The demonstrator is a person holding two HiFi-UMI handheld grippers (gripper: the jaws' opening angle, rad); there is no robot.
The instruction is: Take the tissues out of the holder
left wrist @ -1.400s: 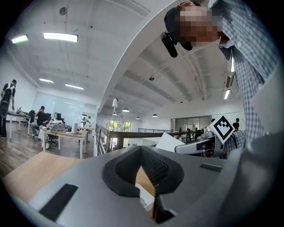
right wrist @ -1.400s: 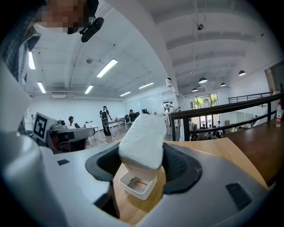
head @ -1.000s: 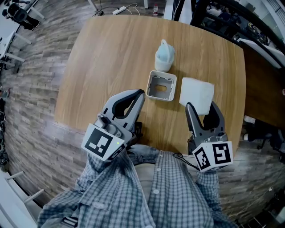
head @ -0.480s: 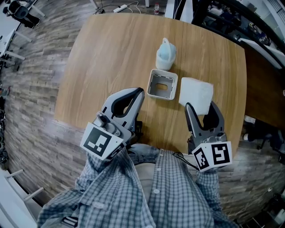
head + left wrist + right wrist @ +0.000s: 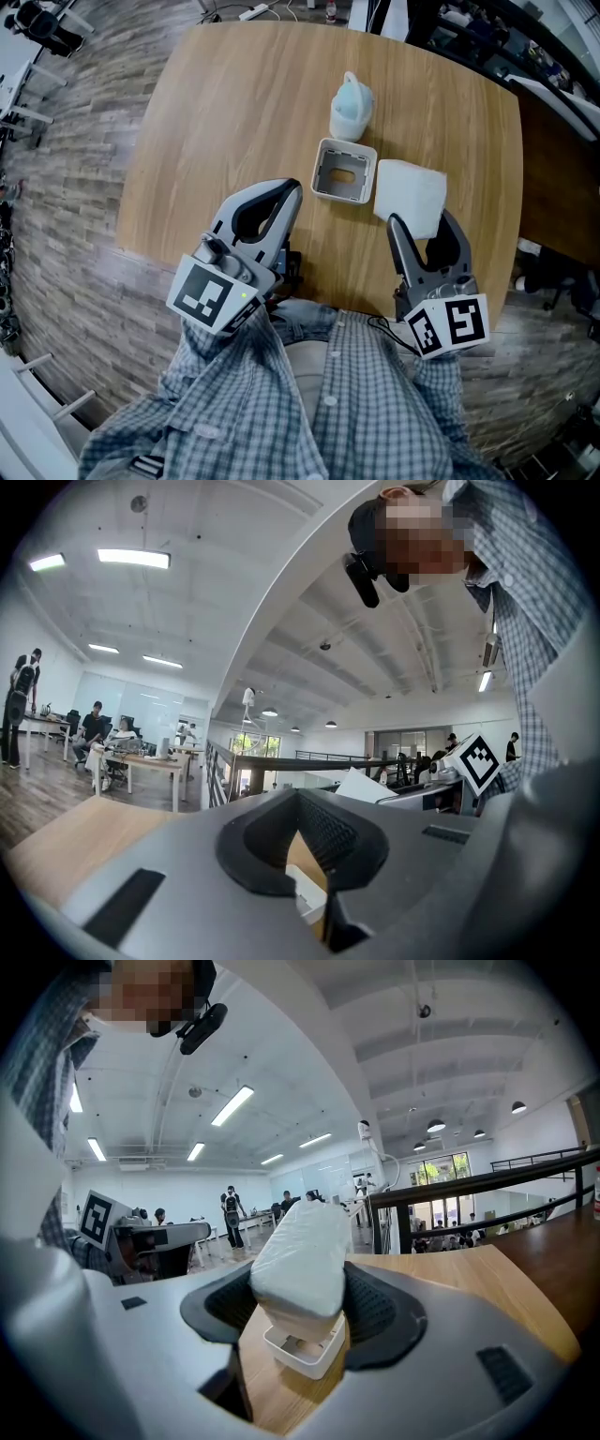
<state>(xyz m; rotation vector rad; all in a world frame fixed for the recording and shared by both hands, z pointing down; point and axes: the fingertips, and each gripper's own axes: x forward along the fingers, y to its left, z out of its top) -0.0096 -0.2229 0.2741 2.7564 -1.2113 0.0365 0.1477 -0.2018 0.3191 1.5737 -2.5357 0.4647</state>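
Note:
The white square tissue holder (image 5: 343, 172) stands on the round wooden table (image 5: 225, 112), and its inside looks empty. A white tissue pack (image 5: 411, 192) hangs just right of the holder, with my right gripper (image 5: 421, 218) shut on its near end. In the right gripper view the tissue pack (image 5: 300, 1255) fills the gap between the jaws of the right gripper (image 5: 302, 1283), above the holder (image 5: 302, 1346). My left gripper (image 5: 292, 185) hovers at the holder's near left, shut, with nothing in it. Its tips (image 5: 298, 794) meet in the left gripper view.
A pale blue bottle-like object (image 5: 351, 108) stands just behind the holder. The table's near edge (image 5: 187, 267) runs under both grippers. A dark desk (image 5: 553, 178) lies to the right. Chairs (image 5: 42, 23) and a power strip (image 5: 251, 11) are on the wood floor beyond.
The head view has drifted a little. Both grippers, the tissue pack and the holder keep the same places relative to each other.

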